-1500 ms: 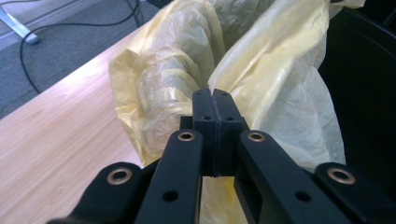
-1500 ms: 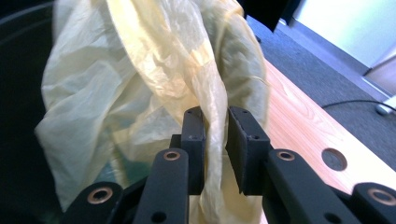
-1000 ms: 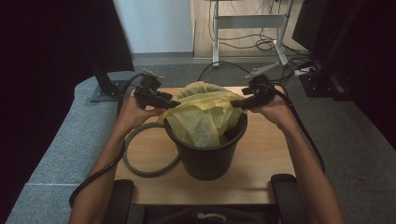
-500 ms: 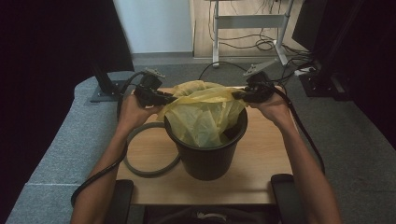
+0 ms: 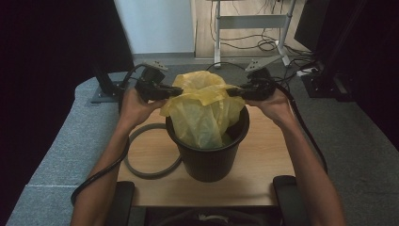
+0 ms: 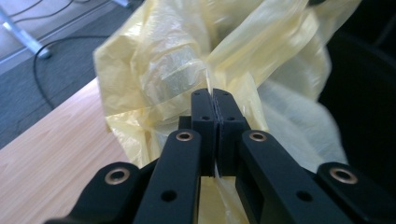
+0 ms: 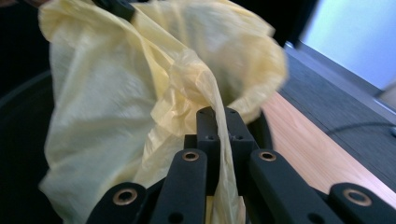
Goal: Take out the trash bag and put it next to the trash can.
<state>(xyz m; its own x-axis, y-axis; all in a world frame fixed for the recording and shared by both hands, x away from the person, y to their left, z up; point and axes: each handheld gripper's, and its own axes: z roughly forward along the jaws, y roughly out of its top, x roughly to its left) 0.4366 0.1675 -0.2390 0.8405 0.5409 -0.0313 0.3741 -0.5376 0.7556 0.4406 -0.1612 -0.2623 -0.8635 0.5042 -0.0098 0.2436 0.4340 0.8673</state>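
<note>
**binwatcher:** Wooden table, dim room, one black bin in the middle. How far along is the liner?

**tabletop_tom:** Early, I'd say. One yellow bag sits bunched in the bin's mouth. Left gripper and right gripper each pinch its edge, jaws just clamped down on plastic. Spreading it over the rim is left. Two grippers, one bag, one bin.
</note>
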